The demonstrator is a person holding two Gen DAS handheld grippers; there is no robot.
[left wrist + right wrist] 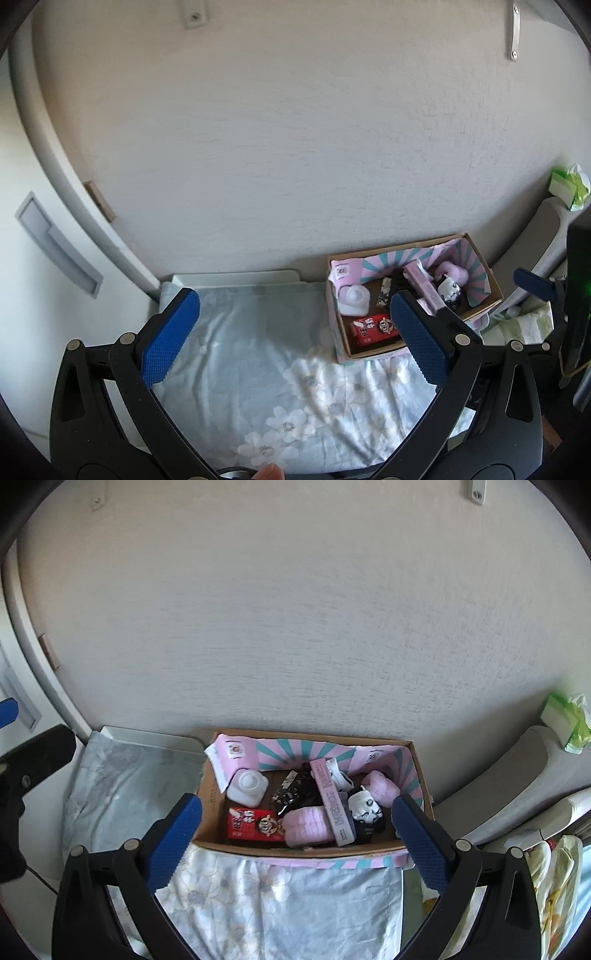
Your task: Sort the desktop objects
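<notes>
1. The left tongs [293, 332] are wide apart and hold nothing. They hang over the flowery blue cloth [258, 369] on the table.
2. The right tongs [297, 843] are wide apart too, with nothing in them, just in front of the cardboard box [295, 849].
3. The box sits by the wall. Inside are a red carton [253, 825], a white bottle [247, 788], a pink fluffy thing [306, 825] and a long pink box [332, 801].

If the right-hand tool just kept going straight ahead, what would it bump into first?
Probably the open cardboard box: the right tool, jaws open and empty, points into it, toward the pink roll. Depth is hard to judge.
</notes>
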